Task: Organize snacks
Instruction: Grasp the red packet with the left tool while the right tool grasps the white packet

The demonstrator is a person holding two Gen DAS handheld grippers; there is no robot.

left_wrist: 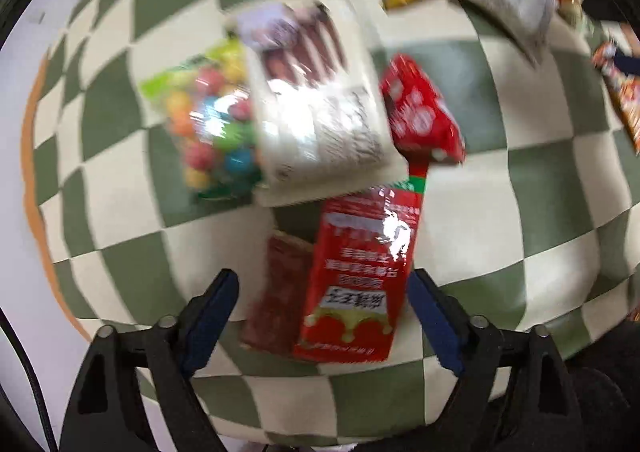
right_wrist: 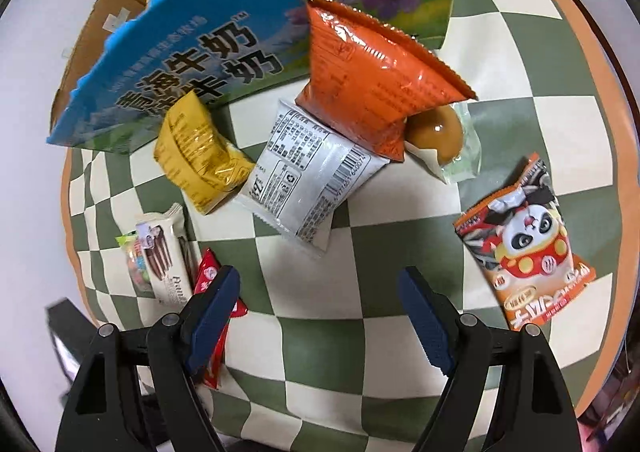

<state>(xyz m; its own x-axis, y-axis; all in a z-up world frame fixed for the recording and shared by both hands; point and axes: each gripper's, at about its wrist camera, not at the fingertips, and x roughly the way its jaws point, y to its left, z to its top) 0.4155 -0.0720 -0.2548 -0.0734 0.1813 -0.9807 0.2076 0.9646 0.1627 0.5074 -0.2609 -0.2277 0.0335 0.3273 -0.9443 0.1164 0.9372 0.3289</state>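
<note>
Snacks lie scattered on our checked cloth [right_wrist: 320,340]: red packet [left_wrist: 356,284] between the parted fingers of the left gripper [left_wrist: 322,316], untouched. Right gripper [right_wrist: 318,316] hangs released over bare cloth, orange bag [right_wrist: 368,79] and blue box [right_wrist: 248,31] far beyond.

Green-and-cream checkered tablecloth [right_wrist: 320,348], pale floor [right_wrist: 36,139]

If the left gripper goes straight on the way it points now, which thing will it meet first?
Most likely the long red sachet, which lies between the open fingers of the left gripper, partly over a dark red packet. The picture is blurred, so depth is uncertain.
</note>
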